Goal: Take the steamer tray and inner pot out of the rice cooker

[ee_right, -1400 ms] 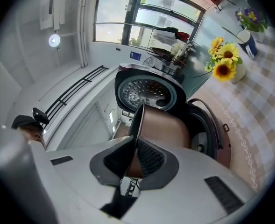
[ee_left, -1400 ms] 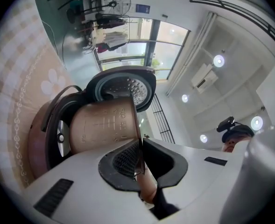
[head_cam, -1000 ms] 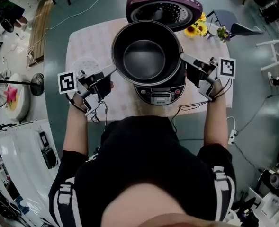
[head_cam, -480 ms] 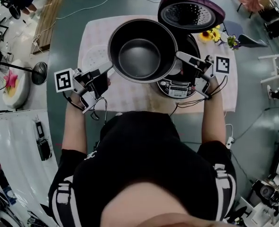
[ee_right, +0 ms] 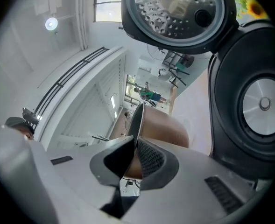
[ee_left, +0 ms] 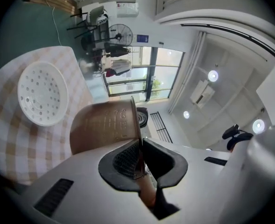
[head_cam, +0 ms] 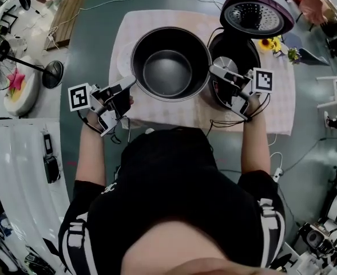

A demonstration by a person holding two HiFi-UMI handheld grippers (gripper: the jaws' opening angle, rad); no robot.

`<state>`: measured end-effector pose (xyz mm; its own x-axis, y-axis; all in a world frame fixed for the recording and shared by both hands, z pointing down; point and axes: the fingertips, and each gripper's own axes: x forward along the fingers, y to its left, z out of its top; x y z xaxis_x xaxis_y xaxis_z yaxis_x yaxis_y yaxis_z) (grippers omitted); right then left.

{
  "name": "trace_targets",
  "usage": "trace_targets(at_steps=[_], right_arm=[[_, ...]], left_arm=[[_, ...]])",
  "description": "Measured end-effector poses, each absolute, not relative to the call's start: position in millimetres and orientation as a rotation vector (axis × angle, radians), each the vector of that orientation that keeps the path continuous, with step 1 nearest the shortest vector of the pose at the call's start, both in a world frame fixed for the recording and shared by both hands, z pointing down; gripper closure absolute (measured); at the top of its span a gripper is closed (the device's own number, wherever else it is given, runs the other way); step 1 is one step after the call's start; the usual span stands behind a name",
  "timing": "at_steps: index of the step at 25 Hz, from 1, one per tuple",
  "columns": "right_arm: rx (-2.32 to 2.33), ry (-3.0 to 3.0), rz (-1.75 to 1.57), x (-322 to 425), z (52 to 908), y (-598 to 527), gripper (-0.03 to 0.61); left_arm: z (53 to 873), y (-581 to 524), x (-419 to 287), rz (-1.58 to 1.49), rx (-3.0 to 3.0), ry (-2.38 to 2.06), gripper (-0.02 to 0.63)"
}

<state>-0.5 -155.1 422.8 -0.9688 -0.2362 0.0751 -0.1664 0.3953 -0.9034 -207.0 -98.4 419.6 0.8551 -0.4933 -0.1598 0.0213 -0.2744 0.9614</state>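
Observation:
The dark inner pot hangs above the table, left of the rice cooker. My left gripper is shut on the pot's left rim, and my right gripper is shut on its right rim. In the left gripper view the pads pinch the thin rim of the bronze pot wall. The right gripper clamps the opposite rim of the pot. The white perforated steamer tray lies on the checked cloth beyond the pot; in the head view the tray is mostly hidden.
The cooker's cavity stands empty with its heating plate showing, and its purple lid is tipped open at the back. Sunflowers lie at the table's right rear. A fan stands on the floor to the left.
Both grippers have carried the pot leftward off the cooker, so the cooker's cavity now shows to the pot's right. Both grips stayed shut on the rim.

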Motion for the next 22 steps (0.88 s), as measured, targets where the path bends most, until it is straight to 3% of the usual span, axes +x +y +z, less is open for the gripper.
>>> trace_targets(at_steps=[17, 22], right_arm=[[-0.746, 2.576, -1.796, -12, 541, -90, 0.557], [-1.129, 2.629, -1.844, 7, 574, -78, 0.557]], left_arm=[[537, -53, -224, -0.282, 1.655, -0.341, 0.594], [562, -49, -217, -0.183, 1.656, -0.377, 0.595]])
